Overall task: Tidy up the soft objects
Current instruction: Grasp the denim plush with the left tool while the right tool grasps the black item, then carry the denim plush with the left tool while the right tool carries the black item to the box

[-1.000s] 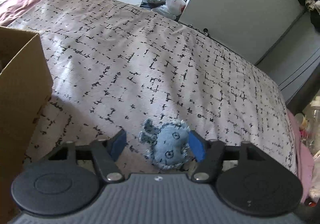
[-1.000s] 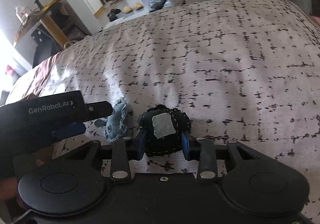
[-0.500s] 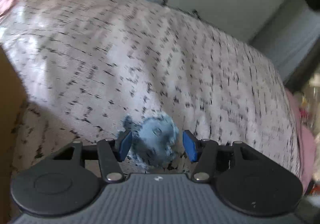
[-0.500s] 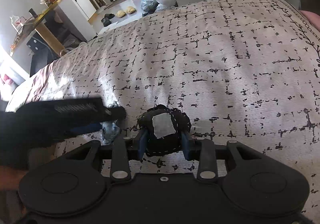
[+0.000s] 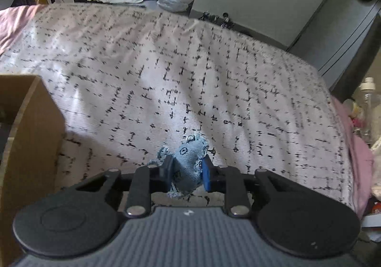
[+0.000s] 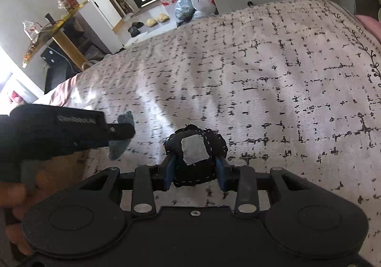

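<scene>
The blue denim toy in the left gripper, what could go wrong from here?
1. The left gripper, whose jaws just closed, pinches the denim toy at its lower half only; being soft, it might slip out.
2. The cardboard box wall stands close on the left; a low swing could snag it.

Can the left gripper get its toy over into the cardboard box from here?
Probably yes: the left gripper is shut on the blue denim toy, and the cardboard box stands open just to its left, with nothing between.

The blue toy (image 5: 188, 166) is frayed denim; the black toy (image 6: 196, 157) is stitched cloth (grey patch). The bedspread (image 5: 190, 76) looks woven, matt. At nine o'clock, the box (image 5: 28, 147) is plain cardboard.
</scene>
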A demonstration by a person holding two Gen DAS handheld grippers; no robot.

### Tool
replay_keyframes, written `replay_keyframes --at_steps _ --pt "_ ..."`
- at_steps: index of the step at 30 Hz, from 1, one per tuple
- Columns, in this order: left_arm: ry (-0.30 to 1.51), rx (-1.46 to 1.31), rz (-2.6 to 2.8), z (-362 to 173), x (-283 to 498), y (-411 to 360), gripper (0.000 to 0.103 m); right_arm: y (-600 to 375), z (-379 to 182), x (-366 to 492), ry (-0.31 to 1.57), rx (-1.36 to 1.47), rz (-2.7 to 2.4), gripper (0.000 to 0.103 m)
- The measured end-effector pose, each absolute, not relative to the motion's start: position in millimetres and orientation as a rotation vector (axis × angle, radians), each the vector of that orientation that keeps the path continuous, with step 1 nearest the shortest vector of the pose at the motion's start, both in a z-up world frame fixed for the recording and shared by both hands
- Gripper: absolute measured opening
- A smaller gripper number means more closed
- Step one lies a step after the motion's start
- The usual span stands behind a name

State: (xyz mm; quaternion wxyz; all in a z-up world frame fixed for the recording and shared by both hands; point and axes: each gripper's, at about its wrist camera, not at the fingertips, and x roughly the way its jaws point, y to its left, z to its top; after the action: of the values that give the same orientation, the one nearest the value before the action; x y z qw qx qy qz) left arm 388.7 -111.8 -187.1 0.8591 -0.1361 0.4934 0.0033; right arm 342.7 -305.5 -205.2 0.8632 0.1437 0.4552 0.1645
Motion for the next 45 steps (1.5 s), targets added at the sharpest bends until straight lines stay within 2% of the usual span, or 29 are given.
replay_keyframes --at_steps 14,32,45 --pt "0.972 -0.323 -0.021 -132.6 325.2 -76.3 0.023 -277.5 -171.3 300.1 0.903 0.149 0.36 0.035" --pt "0.902 -0.367 0.01 -101.9 265.2 8.0 0.023 -222.7 -125.8 259.0 0.852 0.081 0.381 0.035" --pt "0.857 -0.445 0.073 -90.5 256.4 75.8 0.024 -161.6 -93.5 264.5 0.803 0.002 0.445 0.036"
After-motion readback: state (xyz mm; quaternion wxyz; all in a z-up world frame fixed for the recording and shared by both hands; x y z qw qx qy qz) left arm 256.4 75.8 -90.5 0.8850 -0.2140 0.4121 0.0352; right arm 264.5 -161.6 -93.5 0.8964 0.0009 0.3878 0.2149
